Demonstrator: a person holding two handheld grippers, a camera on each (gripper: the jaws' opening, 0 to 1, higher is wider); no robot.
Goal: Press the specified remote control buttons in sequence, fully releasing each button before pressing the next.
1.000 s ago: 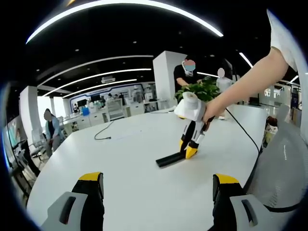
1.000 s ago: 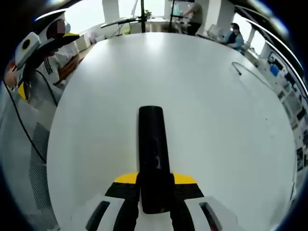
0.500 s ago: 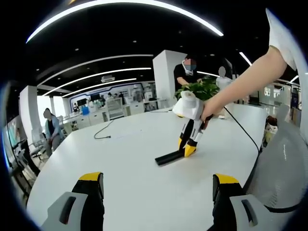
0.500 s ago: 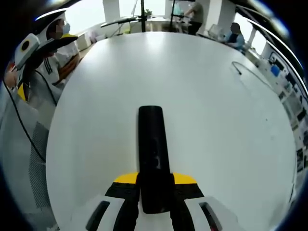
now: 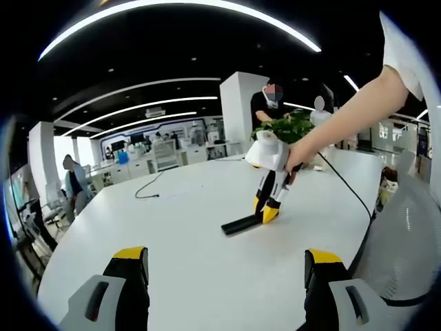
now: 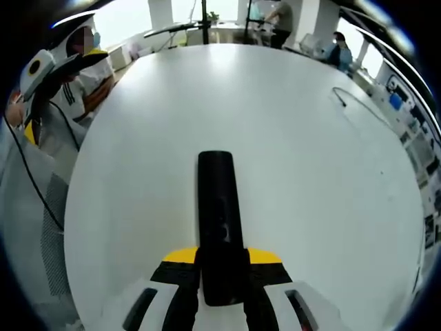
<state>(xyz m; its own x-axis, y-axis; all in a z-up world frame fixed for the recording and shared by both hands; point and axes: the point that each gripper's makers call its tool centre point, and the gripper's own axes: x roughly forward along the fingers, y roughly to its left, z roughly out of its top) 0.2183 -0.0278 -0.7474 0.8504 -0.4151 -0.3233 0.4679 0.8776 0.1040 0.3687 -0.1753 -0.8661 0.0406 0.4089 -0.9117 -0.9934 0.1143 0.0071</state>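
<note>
A black remote control (image 5: 241, 224) lies low over the white table (image 5: 186, 227), its near end held by my right gripper (image 5: 265, 212), which a person's hand holds from above. In the right gripper view the remote (image 6: 219, 200) runs straight ahead from between the yellow-tipped jaws, and the right gripper (image 6: 222, 256) is shut on it. My left gripper (image 5: 226, 258) hovers near the table's front edge, open, with nothing between its jaws, well short of the remote.
A black cable (image 5: 148, 189) lies on the far left of the table, and a potted plant (image 5: 293, 127) stands behind the right gripper. A mesh chair back (image 5: 406, 234) is at the right edge. People stand in the background. White tabletop (image 6: 289, 138) stretches beyond the remote.
In the left gripper view the right gripper and the remote have edged slightly left and away. The grip is unchanged and the left gripper stays open.
</note>
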